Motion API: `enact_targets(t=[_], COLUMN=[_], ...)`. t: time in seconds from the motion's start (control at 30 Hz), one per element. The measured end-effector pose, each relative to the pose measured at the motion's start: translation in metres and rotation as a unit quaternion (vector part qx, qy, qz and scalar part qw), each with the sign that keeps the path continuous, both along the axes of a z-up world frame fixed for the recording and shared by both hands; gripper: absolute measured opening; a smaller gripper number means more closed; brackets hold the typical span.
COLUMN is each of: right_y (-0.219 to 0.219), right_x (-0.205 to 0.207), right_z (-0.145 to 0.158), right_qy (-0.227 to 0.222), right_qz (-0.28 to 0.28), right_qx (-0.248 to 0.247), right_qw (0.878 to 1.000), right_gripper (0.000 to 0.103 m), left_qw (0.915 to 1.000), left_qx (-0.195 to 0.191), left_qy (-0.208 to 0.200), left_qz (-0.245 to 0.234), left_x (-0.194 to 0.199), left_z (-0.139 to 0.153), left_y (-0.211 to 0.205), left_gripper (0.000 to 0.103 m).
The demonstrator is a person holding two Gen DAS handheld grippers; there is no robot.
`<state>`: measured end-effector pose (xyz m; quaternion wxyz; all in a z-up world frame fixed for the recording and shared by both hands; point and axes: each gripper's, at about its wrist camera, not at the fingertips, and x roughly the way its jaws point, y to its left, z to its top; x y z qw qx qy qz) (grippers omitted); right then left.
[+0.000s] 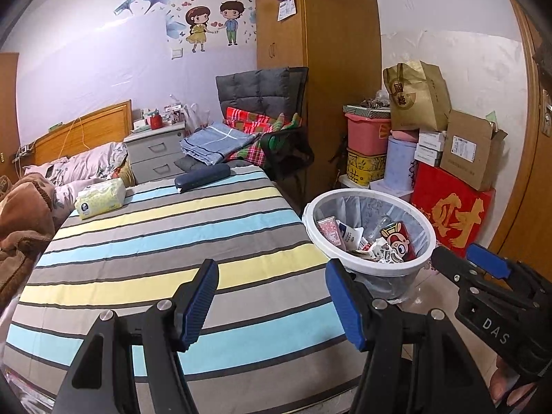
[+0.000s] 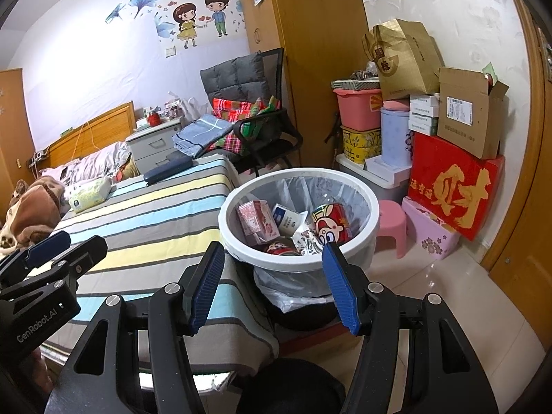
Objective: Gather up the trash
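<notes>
A white-rimmed trash bin [image 1: 352, 265] [image 2: 227, 238] lined with a clear bag stands on the floor at the bed's corner. Inside lie a pink carton [image 2: 257, 222], a white-and-blue packet [image 2: 288, 220] and a red cartoon can [image 2: 331, 224] [image 1: 398, 241]. My left gripper [image 1: 272, 300] hovers open over the striped bedspread [image 1: 155, 241], nothing between its blue pads. My right gripper [image 2: 272, 283] is open too, empty, in front of the bin's near rim. Each gripper shows at the edge of the other's view: the right one [image 1: 483, 269], the left one [image 2: 51, 252].
A tissue pack [image 1: 100, 201] and a dark blue case [image 1: 201, 177] lie on the bed. A chair [image 2: 255, 117] piled with folded cloth stands past the bed. Stacked boxes, tubs and a red carton [image 2: 452, 189] fill the right wall; a pink stool [image 2: 391, 222] sits by the bin.
</notes>
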<state>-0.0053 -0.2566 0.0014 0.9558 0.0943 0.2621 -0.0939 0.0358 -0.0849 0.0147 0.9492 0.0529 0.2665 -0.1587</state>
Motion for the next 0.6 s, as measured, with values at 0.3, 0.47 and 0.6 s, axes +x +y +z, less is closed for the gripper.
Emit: enact_targets(t=[0.3,0.47,0.6], right_y=[0.0009,0.0012,0.0026], right_x=[0.0004,0.0011,0.0011], right_z=[-0.0001,0.0000,0.0014], right_qy=[0.000,0.000,-0.001], right_qz=[-0.001,0.000,0.001], right_qx=[0.000,0.001,0.000], right_qw=[1.000,1.000,1.000], right_gripper=[0.060,0.060,0.060], left_qw=[1.0000,1.0000,1.0000], left_qx=[-0.002,-0.003,-0.004], left_qy=[0.000,0.000,-0.001], left_qz=[0.001,0.001,0.002], left_x=[-0.0003,0.0006,-0.0002], left_z=[0.0005,0.0008,0.0006], left_y=[0.0036,0.0029,0.0036], left_gripper=[0.064,0.064,0.064])
